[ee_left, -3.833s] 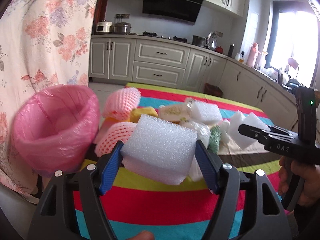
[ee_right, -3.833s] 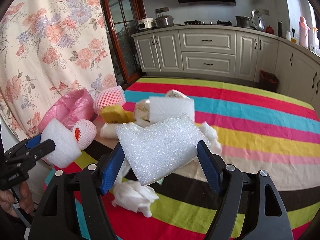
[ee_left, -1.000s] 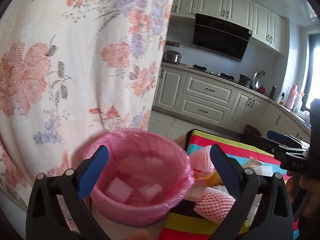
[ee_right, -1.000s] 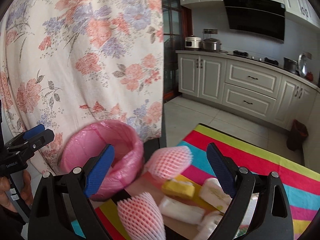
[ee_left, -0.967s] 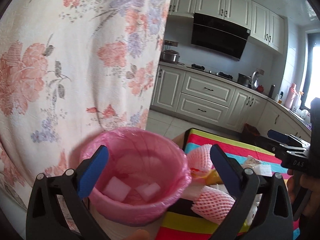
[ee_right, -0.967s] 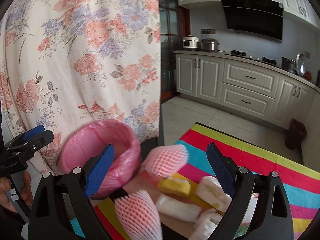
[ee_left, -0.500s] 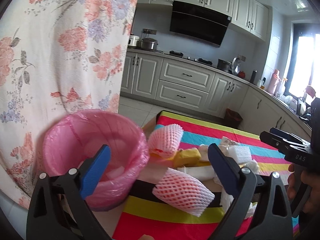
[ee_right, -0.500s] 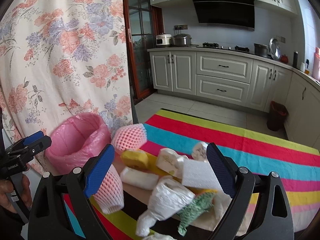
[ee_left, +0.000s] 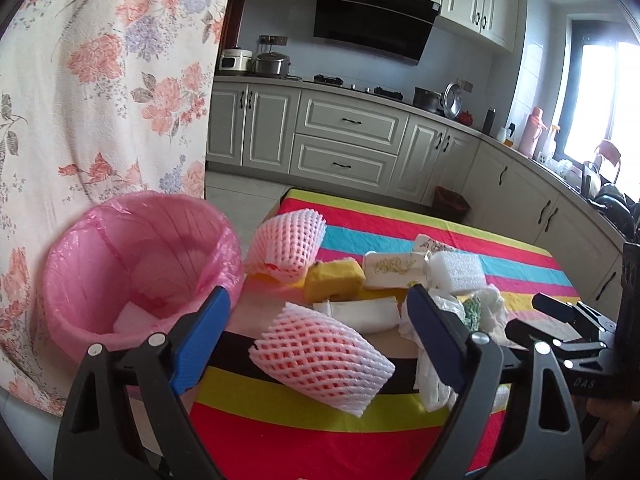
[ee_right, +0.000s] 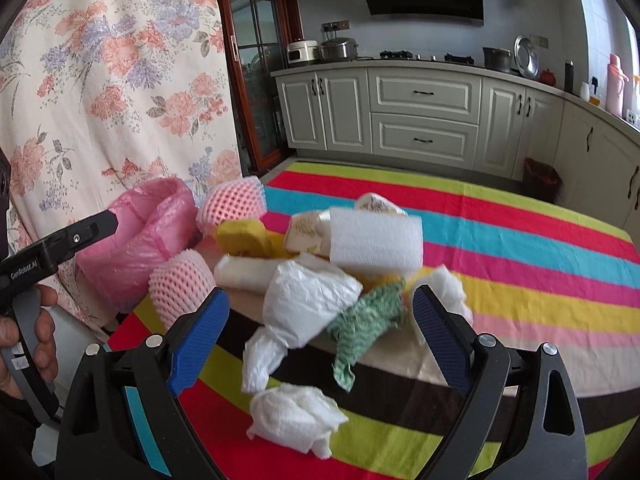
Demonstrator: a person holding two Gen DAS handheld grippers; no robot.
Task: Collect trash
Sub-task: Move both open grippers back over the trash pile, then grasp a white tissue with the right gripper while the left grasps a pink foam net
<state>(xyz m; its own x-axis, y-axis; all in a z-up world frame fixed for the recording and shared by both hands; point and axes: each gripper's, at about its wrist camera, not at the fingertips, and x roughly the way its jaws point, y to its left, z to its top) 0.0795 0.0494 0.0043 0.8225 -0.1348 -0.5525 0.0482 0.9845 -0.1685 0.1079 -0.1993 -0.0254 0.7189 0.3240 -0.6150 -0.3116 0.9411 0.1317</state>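
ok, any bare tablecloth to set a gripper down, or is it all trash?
Free: striped tablecloth right of and beyond the foam block. Crowded: from the pink bin through the foam nets to the crumpled tissue.

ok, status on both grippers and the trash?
Left gripper open, empty. Right gripper open, empty. Foam block in pink bin. Net sleeve nearest left; pile unobstructed.
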